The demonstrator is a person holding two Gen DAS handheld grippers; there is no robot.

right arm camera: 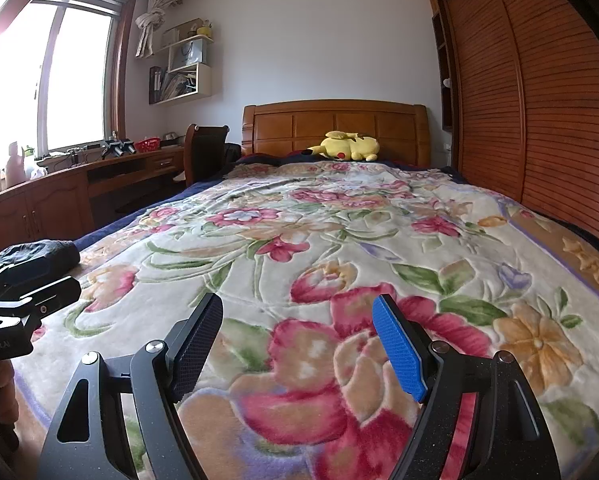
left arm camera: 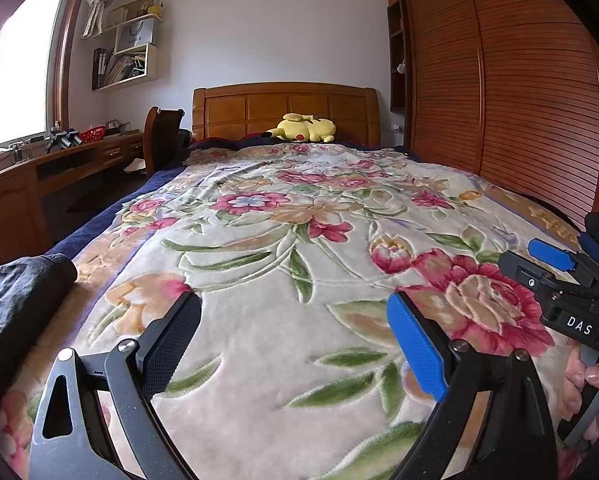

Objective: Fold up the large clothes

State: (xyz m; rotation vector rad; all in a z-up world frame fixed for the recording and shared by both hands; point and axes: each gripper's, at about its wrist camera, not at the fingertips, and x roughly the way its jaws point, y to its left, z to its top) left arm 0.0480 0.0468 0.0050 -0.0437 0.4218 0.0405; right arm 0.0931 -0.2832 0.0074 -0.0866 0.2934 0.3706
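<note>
Left wrist view shows the left gripper near the foot of the bed, its jaws spread wide with nothing between them, one black pad at about 7 o'clock and one blue pad at about 5 o'clock, hovering over the floral blanket. The dark garment lies bunched at about 9 o'clock of this gripper, on the blanket's left edge, well apart from the fingers and untouched. At 3 o'clock the right gripper enters the frame, and a hand shows on its grip. In the right wrist view the right gripper also stands wide open and empty over a big pink flower of the blanket; the garment sits at about 10 o'clock of it, beyond the left gripper's body. Farther off, at 12 o'clock, a yellow plush rests against the headboard. A desk runs along at 9 o'clock and a wardrobe at 2 o'clock.
</note>
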